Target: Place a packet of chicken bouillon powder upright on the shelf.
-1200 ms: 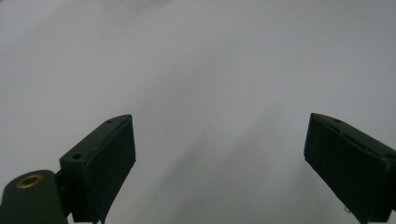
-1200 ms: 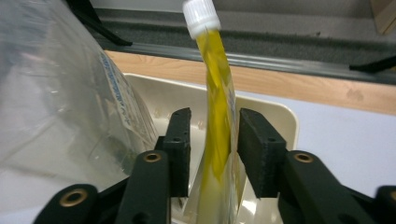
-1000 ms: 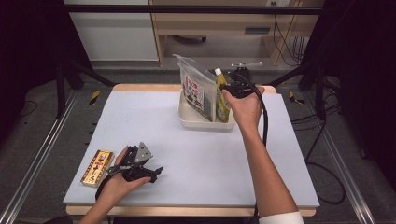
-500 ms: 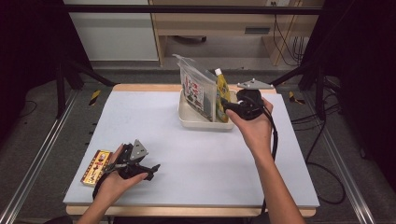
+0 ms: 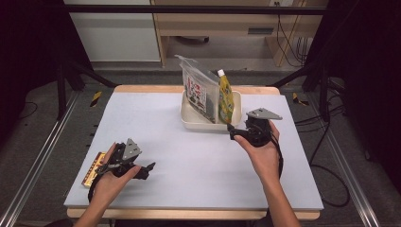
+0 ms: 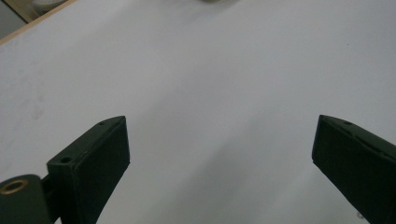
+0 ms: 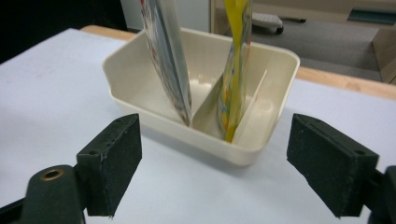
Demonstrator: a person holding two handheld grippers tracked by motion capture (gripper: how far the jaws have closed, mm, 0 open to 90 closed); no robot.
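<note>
1. Yellow pouch [image 5: 225, 97] stands upright in the cream bin [image 5: 235, 124] at the far middle of the table, in a divided compartment; a clear printed bag [image 5: 198, 90] stands in the compartment beside it.
2. Right gripper [image 5: 231, 132] hangs just short of the bin's near wall. Its jaws have just been opening; they now stand wide with nothing between them. In the right gripper view, the yellow pouch [image 7: 235, 74] and the printed bag [image 7: 168, 56] both sit clear of the pads.
3. Step in hand, as judged: placement of the yellow pouch is complete and the right gripper is free of it.
4. Left gripper [image 5: 150, 166] sits low over the near left of the table, jaws spread and empty, as the left gripper view confirms.
5. Next move, as judged: pick up the flat yellow packet [image 5: 93, 168] lying at the near left edge, under the left hand [image 5: 111, 182]. This calls for turning the jaws onto the packet and taking it by an edge, since it lies flat.
6. Surface: a pale grey mat [image 5: 198, 161] on a wooden-edged table.
7. Room: dark frame posts, cables on the floor, and a wooden desk [image 5: 222, 23] beyond.
</note>
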